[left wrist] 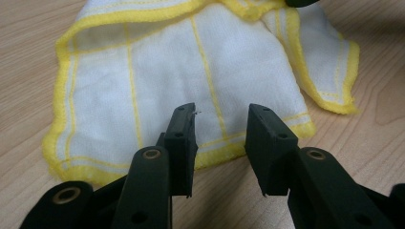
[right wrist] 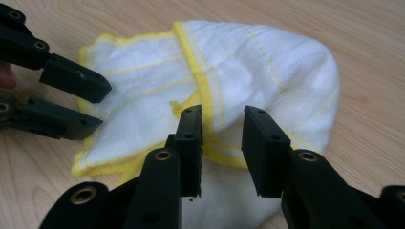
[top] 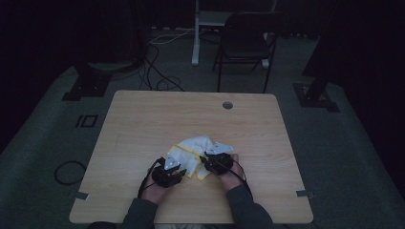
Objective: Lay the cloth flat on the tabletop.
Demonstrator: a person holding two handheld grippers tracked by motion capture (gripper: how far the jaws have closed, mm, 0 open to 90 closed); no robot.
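The cloth (left wrist: 200, 71) runs past the left gripper view's top edge; its far fold is hidden.

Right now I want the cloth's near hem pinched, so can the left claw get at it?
Probably yes: the left claw stands open right at the cloth's yellow hem, with nothing but bare table around it.

A wooden table (top: 143, 124) and a black chair (top: 244, 40).

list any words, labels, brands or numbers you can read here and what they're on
None can be read. The white cloth with yellow trim is plain, with no tag in sight. The left gripper and right gripper carry no lettering, and the wooden table is unmarked.
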